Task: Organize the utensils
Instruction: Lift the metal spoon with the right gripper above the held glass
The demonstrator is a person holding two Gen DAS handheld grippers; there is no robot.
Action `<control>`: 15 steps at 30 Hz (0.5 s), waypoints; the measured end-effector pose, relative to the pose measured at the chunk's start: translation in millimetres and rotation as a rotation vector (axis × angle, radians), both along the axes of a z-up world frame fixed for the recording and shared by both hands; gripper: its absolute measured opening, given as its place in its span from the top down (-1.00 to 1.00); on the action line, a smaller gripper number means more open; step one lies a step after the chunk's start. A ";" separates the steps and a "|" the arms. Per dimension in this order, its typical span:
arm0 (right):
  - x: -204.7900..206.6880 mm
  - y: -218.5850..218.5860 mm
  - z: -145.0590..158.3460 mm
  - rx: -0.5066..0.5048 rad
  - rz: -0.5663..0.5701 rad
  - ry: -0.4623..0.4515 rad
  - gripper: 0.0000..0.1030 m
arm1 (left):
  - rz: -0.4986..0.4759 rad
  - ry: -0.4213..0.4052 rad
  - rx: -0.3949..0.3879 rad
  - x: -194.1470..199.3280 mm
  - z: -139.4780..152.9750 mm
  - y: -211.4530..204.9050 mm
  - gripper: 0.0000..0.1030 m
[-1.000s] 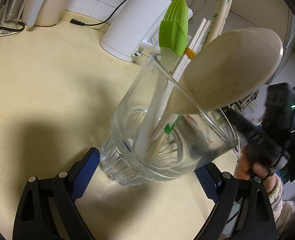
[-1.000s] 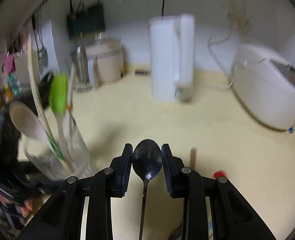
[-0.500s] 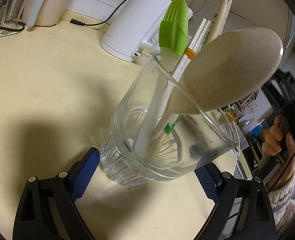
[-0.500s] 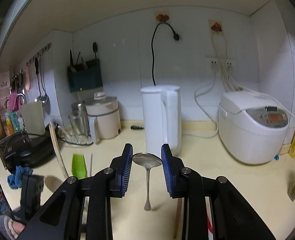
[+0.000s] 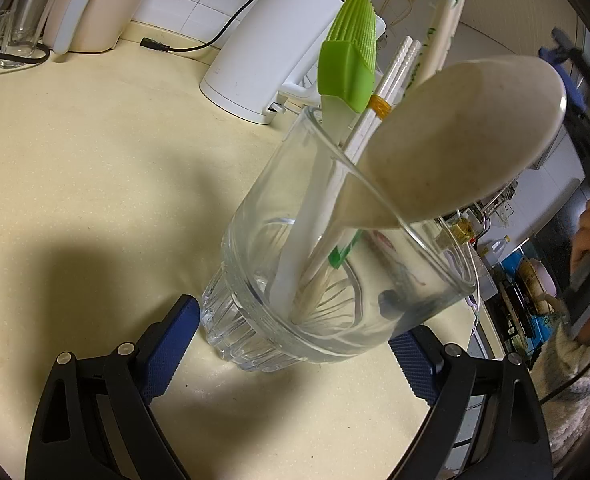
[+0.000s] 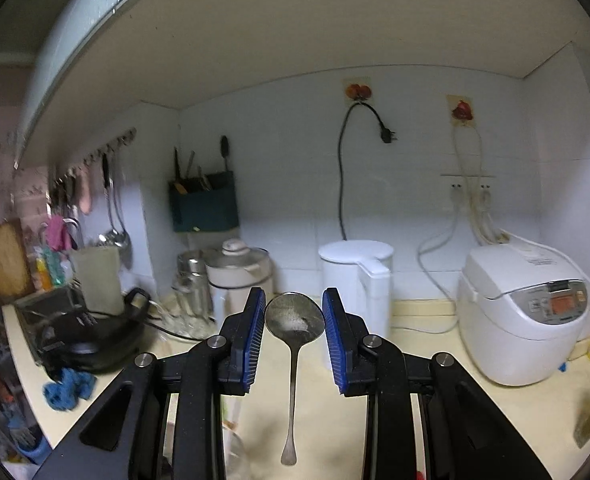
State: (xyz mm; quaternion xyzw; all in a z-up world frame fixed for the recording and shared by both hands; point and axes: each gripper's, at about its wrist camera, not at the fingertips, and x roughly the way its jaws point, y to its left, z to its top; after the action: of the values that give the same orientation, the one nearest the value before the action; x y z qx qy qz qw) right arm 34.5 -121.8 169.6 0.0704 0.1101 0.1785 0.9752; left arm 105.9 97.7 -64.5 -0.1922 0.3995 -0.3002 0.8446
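Observation:
A clear glass tumbler (image 5: 335,280) stands on the cream counter and holds a beige wooden spoon (image 5: 467,148), a green silicone brush (image 5: 351,68), white chopsticks (image 5: 391,80) and a wrapped pair. My left gripper (image 5: 291,340) is open, with its fingers on either side of the glass base. My right gripper (image 6: 293,336) is shut on the bowl of a metal spoon (image 6: 293,320), whose handle hangs down towards the camera. It is raised high above the counter. The glass rim is just visible low in the right wrist view (image 6: 235,452).
A white kettle (image 6: 355,276) and a rice cooker (image 6: 523,312) stand at the back wall. A beige cooker and glasses (image 6: 215,288) sit to the left, and a black pan (image 6: 91,340) sits farther left. Cords hang from the wall sockets.
My right gripper has lifted the metal spoon up off the counter and tilted level, so the spoon's handle now hangs down. The left gripper and the glass have not moved.

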 end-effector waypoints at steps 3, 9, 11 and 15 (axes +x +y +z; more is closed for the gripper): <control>2.1 5.2 9.0 0.034 0.039 -0.003 0.43 | 0.000 0.000 0.000 0.0 0.0 0.0 -0.82; 4.6 24.3 13.7 0.051 0.101 0.002 0.43 | 0.000 0.000 0.000 -0.2 -0.1 0.4 -0.82; 5.9 31.3 10.5 0.043 0.117 0.012 0.43 | 0.000 0.000 0.000 0.0 -0.1 0.1 -0.82; 7.7 41.5 0.4 0.025 0.138 0.037 0.43 | 0.000 0.000 0.000 0.0 -0.1 0.0 -0.82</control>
State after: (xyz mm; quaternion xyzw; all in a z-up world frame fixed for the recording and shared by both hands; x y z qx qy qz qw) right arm 42.2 -80.2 169.9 0.0780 0.1305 0.2455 0.9574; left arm 105.9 97.7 -64.6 -0.1922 0.3994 -0.3002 0.8446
